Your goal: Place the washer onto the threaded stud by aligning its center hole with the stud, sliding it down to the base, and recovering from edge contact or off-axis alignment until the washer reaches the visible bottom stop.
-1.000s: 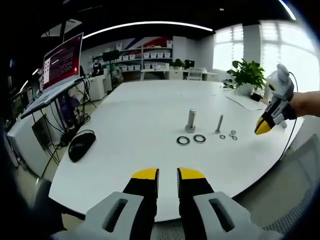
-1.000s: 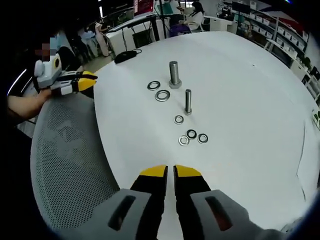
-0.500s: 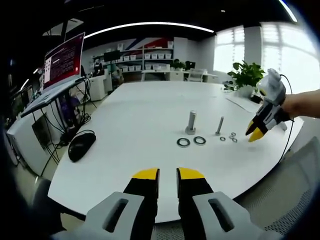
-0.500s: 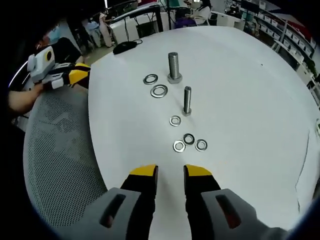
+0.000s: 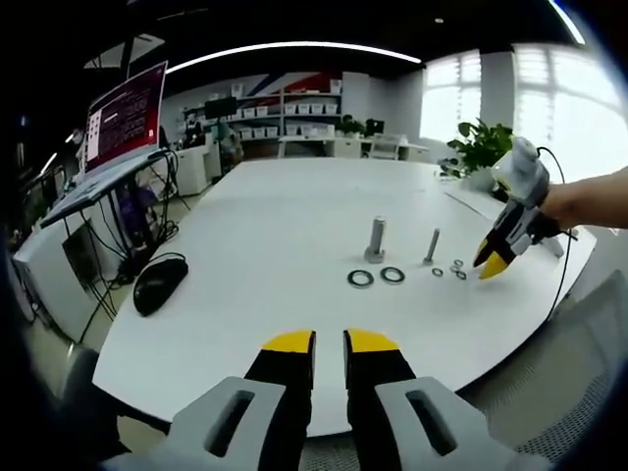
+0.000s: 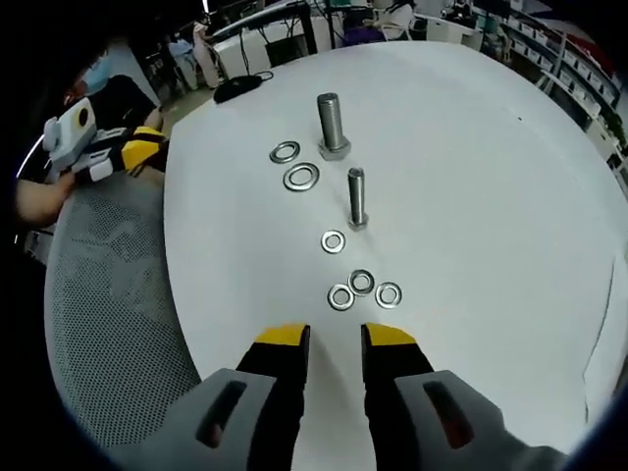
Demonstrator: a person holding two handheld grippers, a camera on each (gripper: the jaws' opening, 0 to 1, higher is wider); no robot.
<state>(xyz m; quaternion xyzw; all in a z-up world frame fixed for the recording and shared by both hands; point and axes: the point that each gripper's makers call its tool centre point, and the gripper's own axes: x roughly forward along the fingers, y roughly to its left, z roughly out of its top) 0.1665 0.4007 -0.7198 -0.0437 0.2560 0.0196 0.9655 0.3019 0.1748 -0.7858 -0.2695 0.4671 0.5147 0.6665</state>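
Bench: one white bench (image 6: 510, 186) carries all the hardware; both views look across it.
Studs: two, both standing upright on their heads. There's the thick stud (image 6: 332, 126) and, nearer the right hand-held gripper, the thin stud (image 6: 356, 199). Both shafts are bare, no washer on either.
Large washers: two, lying flat just beside the thick stud (image 5: 375, 240), one large washer (image 6: 285, 152) next to the other large washer (image 6: 301, 178).
Small washers: four. A single small washer (image 6: 333, 241) lies near the foot of the thin stud (image 5: 431, 244); a cluster of three small washers (image 6: 363, 290) sits closer to the right hand-held gripper, touching or almost touching.
Right hand-held gripper: right hand-held gripper (image 6: 334, 339) has its yellow-tipped jaws spread a little, nothing between them, hovering just short of the cluster; in the left gripper view it (image 5: 490, 263) points down beside the small washers.
Left hand-held gripper: left hand-held gripper (image 5: 329, 342) holds nothing, jaws apart by a narrow gap, back at the bench edge, well apart from the hardware.
Also here: one black mouse (image 5: 159, 286) and one open laptop (image 5: 113, 137) off to the side.
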